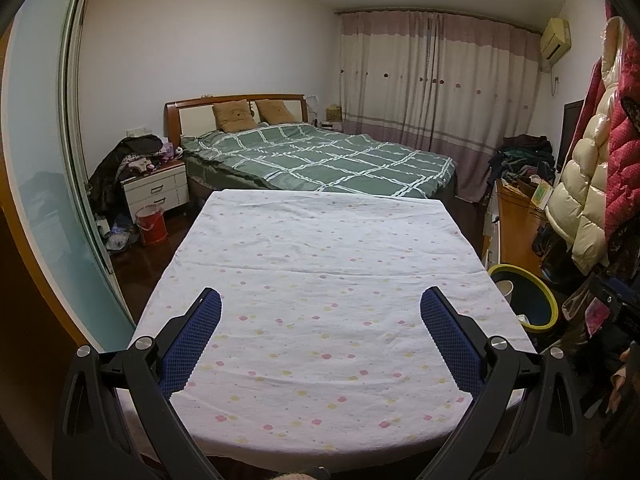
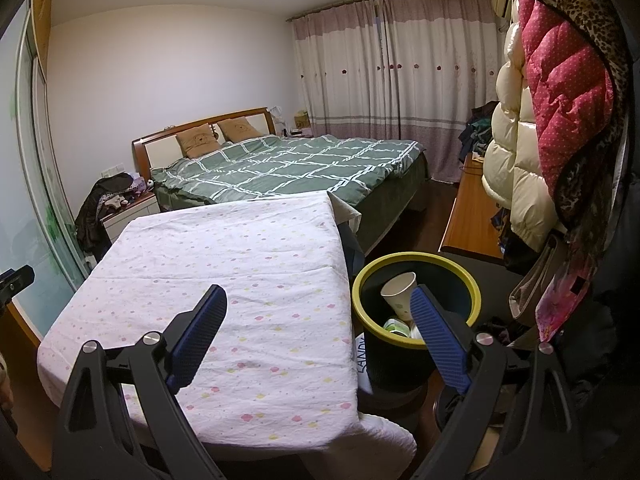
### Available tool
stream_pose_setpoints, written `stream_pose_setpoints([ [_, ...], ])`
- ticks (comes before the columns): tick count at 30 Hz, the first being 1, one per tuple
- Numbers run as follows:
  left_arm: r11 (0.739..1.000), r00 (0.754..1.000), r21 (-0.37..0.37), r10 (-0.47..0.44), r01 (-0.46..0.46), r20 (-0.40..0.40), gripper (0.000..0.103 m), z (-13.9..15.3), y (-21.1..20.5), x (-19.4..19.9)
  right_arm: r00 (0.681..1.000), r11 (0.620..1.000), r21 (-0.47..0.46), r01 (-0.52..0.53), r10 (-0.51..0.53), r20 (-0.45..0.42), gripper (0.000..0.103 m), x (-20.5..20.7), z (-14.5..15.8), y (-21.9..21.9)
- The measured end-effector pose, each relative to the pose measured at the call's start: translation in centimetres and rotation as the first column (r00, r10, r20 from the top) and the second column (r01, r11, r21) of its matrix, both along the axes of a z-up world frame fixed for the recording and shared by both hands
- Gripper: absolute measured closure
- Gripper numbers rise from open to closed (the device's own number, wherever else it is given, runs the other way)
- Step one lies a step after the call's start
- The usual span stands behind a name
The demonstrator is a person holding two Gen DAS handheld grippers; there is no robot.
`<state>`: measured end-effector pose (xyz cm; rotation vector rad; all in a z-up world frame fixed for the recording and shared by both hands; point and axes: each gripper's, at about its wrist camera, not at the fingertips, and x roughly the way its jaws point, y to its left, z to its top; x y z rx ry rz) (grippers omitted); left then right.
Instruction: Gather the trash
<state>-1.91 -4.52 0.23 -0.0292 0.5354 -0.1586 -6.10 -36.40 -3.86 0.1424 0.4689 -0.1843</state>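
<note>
A dark bin with a yellow-green rim [image 2: 472, 280] stands on the floor right of the table; in the left wrist view the bin [image 1: 544, 296] shows at the far right. Inside it lie a white paper cup [image 2: 398, 290] and other white and green trash [image 2: 394, 326]. My right gripper [image 2: 318, 300] is open, its right finger over the bin's rim and its left finger over the table. My left gripper [image 1: 320, 304] is open above the table, nothing between its fingers. The table [image 1: 320, 248] wears a white cloth with small pink and yellow flowers; no trash shows on it.
A bed with a green checked cover [image 1: 320, 156] lies beyond the table. A white nightstand [image 1: 156, 192] piled with clothes and a red bucket [image 1: 152, 224] stand at the left. Coats [image 2: 560, 120] hang at the right above a wooden desk [image 2: 472, 216].
</note>
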Motion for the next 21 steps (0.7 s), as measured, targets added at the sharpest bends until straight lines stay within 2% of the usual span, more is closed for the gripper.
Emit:
stream_pose_setpoints([
  [5,1.0,1.0,-0.02,0.005,-0.005,-0.008,0.005,-0.2,0.2,0.3,1.0,1.0,-0.001,-0.004,0.004,-0.006,0.015,0.1,-0.1,0.1],
  [8,1.0,1.0,-0.021,-0.005,0.006,0.021,0.005,-0.2,0.1,0.2,1.0,1.0,-0.002,-0.008,0.008,-0.011,0.015,0.2,-0.2,0.1],
  [11,0.998,0.999,-0.039,-0.048,0.048,0.013,0.005,-0.3,-0.2,0.4,1.0,1.0,0.0,-0.016,0.016,-0.016,0.015,0.5,-0.4,0.2],
  [14,0.998,0.999,-0.04,-0.048,0.048,-0.01,0.005,-0.4,-0.2,1.5,0.999,0.999,0.002,-0.038,0.038,-0.026,0.014,1.3,-0.7,0.4],
  [18,0.999,0.996,-0.03,-0.021,0.019,-0.082,0.005,-2.0,0.5,6.4,0.993,0.995,0.009,-0.1,0.101,-0.062,0.012,4.3,-1.2,1.2],
  [21,0.999,0.993,0.019,0.028,-0.026,-0.114,0.005,-4.3,1.3,11.3,0.986,0.992,-0.025,-0.124,0.121,-0.113,0.012,8.3,-2.2,2.4],
])
